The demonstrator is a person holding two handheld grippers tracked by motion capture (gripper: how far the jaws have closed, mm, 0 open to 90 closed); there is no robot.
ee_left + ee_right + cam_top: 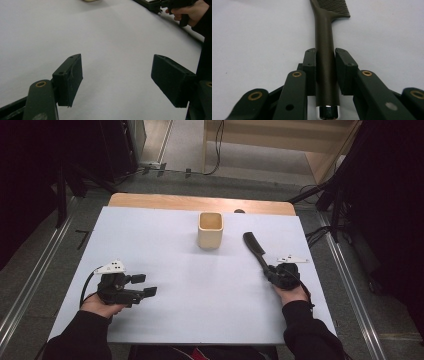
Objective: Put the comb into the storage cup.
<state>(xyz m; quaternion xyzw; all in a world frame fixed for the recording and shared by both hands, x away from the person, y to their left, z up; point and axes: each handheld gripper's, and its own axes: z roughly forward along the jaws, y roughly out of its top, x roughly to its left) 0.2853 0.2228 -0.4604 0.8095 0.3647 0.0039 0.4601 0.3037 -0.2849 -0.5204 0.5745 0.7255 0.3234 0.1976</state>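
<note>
Two grippers are in my hands, and only one has work: my right gripper (325,65) has its jaws pressed against both sides of the dark comb (325,50), clamped on the handle a little ahead of its chrome end cap, with the toothed head pointing away from me past the fingertips. In the high view the comb (255,247) lies low over the white table (165,320), angled forward and to the left of my right gripper (270,269), toward the cream square cup (210,230). My left gripper (145,285) sits idle far off on the other side, its jaws wide apart with nothing between them. I judge the step in hand to be the pick-up: the grasp looks made, the lift not yet. Next, I think, I need to raise the comb clear, tip the head over and carry it forward-left to the cup's open mouth. The way between tool and cup is bare table; the table's right edge runs close beside my right hand (292,292), so I should swing inward, not outward.
</note>
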